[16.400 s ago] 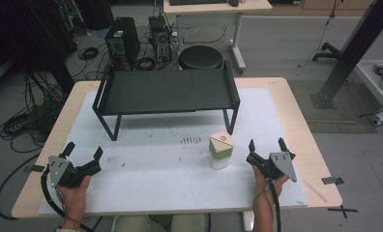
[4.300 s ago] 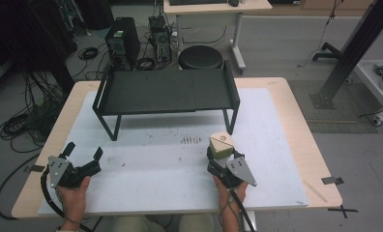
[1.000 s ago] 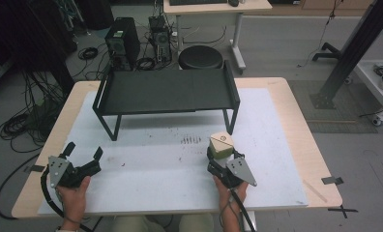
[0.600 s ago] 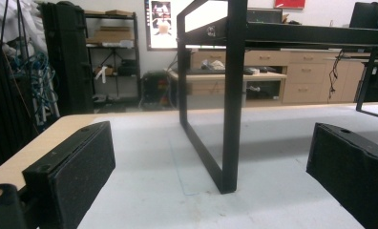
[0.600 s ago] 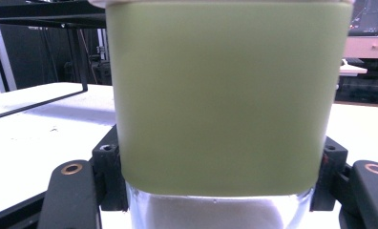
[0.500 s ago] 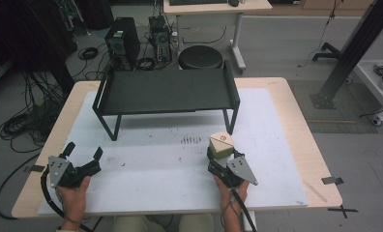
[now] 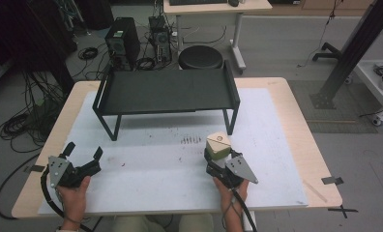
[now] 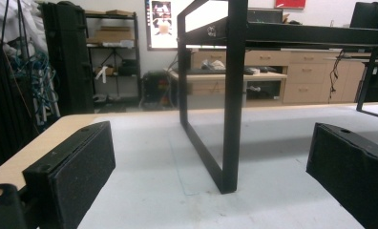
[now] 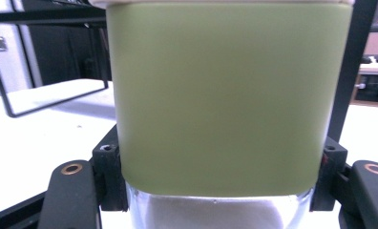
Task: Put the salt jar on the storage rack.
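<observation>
Your right tool (image 7: 213, 159), moved in from the counter's (image 7: 276, 145) right edge, now clamps the green jar (image 7: 218, 145) standing before the black rack (image 7: 165, 92), ready to lift; left tool (image 7: 83, 158) gapes empty.

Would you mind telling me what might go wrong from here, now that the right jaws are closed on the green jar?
1. The right gripper grips the jar low on its body, so the jar might tip when lifted.
2. The black rack has a leg just behind the jar; moving it forward could knock the jar against that leg.
3. The jar's smooth wall may slip between the jaws.
</observation>
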{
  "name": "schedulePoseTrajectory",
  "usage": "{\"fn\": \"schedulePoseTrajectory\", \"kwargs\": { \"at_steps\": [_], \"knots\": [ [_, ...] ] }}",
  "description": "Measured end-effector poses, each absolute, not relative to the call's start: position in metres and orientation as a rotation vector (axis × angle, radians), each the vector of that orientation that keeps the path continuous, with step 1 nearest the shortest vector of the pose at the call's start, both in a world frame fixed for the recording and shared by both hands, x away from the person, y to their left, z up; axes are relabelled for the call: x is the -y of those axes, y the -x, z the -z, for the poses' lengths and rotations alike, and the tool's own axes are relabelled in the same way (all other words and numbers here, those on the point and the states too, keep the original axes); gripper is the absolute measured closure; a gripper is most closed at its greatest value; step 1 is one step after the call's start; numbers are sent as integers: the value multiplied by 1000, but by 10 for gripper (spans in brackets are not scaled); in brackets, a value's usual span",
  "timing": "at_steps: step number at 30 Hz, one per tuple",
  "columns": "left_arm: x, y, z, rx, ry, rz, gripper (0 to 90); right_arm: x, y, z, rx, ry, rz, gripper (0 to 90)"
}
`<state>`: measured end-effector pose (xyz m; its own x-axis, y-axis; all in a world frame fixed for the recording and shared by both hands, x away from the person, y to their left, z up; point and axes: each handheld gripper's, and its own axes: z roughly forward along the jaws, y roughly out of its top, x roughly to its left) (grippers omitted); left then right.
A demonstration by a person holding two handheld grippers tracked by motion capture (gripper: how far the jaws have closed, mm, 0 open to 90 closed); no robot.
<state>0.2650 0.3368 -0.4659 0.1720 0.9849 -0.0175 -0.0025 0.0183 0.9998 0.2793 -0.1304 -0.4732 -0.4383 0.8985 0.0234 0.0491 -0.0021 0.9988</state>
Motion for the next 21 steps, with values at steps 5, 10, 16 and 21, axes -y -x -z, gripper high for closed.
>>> {"fn": "schedulePoseTrajectory", "kwargs": {
  "at_steps": [5, 10, 16, 21],
  "knots": [
    [-337, -265, 466, -1088, -1270, -1070, 28, 129, -276, 459, -1593, -982, -1560, 299],
    [-337, -265, 466, -1088, -1269, -1071, 28, 129, -274, 442, -1605, -977, -1610, 299],
    [-337, -265, 466, -1089, -1269, -1070, 30, 131, -271, 419, -1634, -949, -1661, 299],
    [-337, -265, 466, -1089, -1269, -1070, 30, 132, -270, 403, -1649, -921, -1674, 299]
  ]
}}
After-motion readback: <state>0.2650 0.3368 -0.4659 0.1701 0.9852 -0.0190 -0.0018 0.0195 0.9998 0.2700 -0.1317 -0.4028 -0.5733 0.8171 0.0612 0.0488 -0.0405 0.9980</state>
